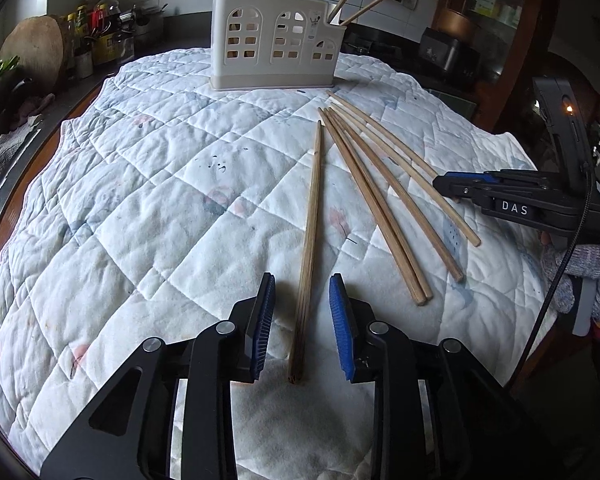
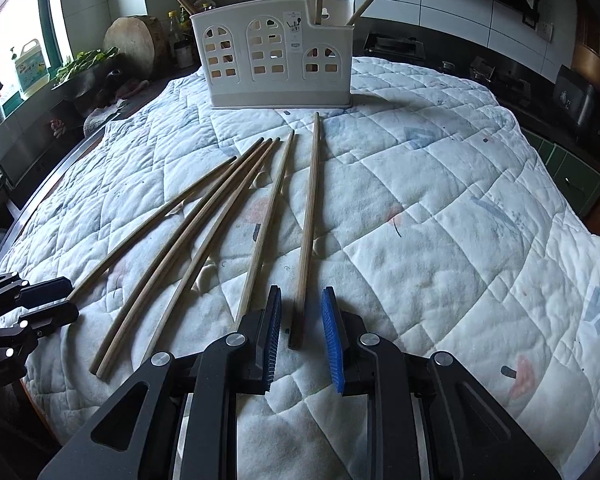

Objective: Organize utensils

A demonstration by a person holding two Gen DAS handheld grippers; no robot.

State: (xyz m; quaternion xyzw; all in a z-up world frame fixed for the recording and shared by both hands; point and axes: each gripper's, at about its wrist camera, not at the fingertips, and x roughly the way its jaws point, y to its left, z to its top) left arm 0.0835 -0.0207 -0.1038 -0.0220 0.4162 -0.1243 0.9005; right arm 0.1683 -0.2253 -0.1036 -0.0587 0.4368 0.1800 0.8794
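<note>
A white utensil holder (image 1: 278, 52) (image 2: 276, 64) with window cut-outs stands at the far side of the quilt, with a few chopsticks upright in it. Several wooden chopsticks (image 1: 379, 208) (image 2: 204, 232) lie loose on the quilt. My left gripper (image 1: 301, 280) is low over the leftmost chopstick (image 1: 311, 216), which lies between its blue pads with a gap on each side. My right gripper (image 2: 302, 291) straddles the rightmost chopstick (image 2: 309, 208) the same way, pads clear of it. Each gripper also shows in the other's view: the right gripper (image 1: 439, 184), the left gripper (image 2: 70, 300).
The white quilt (image 1: 140, 200) (image 2: 439, 200) covers a round table. A wooden chopping block (image 1: 32, 46) (image 2: 136, 40) and bottles (image 1: 100, 20) stand on the counter at the back left, by a sink (image 2: 4, 140). A stove (image 2: 395, 46) is behind. A gloved hand (image 1: 583, 276) holds the right gripper.
</note>
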